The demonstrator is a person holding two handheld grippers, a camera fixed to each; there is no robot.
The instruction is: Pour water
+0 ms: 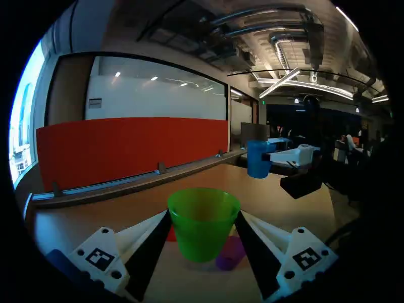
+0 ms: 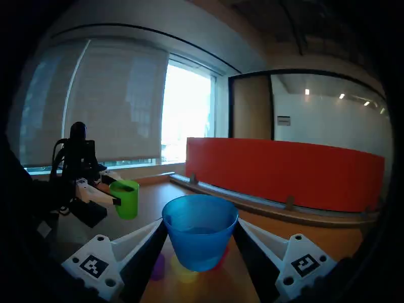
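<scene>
Right tool (image 2: 200, 223) clamping upright blue cup (image 2: 199, 247), water inside, left tool (image 2: 115, 198) holding green cup (image 2: 127, 203) beyond

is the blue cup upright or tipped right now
Upright: the blue cup, clamped in the right gripper, has a level rim and its mouth facing up, not leaning toward the green cup.
</scene>
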